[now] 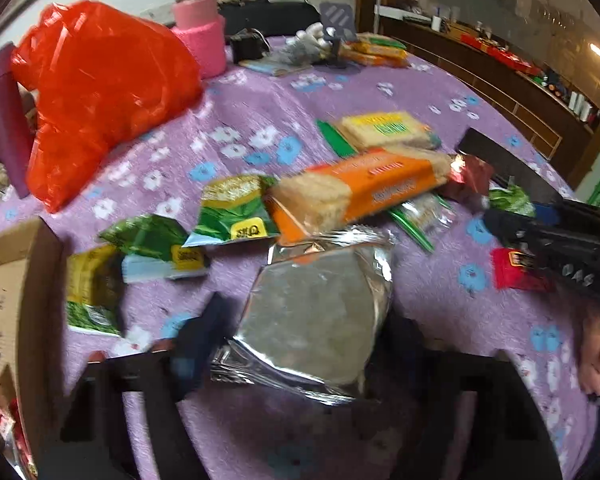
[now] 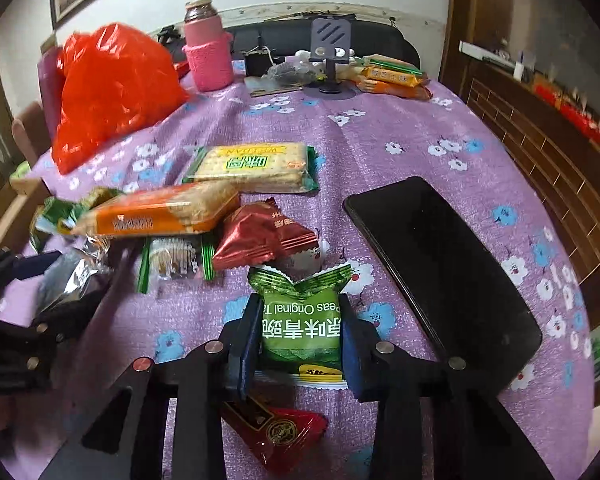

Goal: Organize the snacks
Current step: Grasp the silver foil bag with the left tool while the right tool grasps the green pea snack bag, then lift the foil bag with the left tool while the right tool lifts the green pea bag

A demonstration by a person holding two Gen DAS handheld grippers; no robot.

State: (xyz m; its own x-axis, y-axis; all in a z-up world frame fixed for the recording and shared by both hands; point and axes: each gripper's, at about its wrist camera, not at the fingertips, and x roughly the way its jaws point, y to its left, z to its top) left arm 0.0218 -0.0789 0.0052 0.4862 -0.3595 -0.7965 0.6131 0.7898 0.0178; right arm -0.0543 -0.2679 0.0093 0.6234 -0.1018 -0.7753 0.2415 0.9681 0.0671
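now the right tool (image 2: 300, 336) clamps the green pea packet (image 2: 302, 320) between its pads.

- One silver foil pack (image 1: 316, 312)
- One orange cracker pack (image 2: 160, 210) and one green-edged cracker pack (image 2: 252, 166) in the middle of the table
- Three more cracker packs (image 2: 392, 76) stacked at the far edge
- Four green pea packets: one (image 2: 302, 320) in the right wrist view, three (image 1: 236, 208) in the left
- Two red triangular packets (image 2: 264, 236)
- One black phone (image 2: 444, 268)
- One red plastic bag (image 1: 104, 88)
- One pink-sleeved bottle (image 2: 208, 52)
- One cardboard box (image 1: 12, 300)
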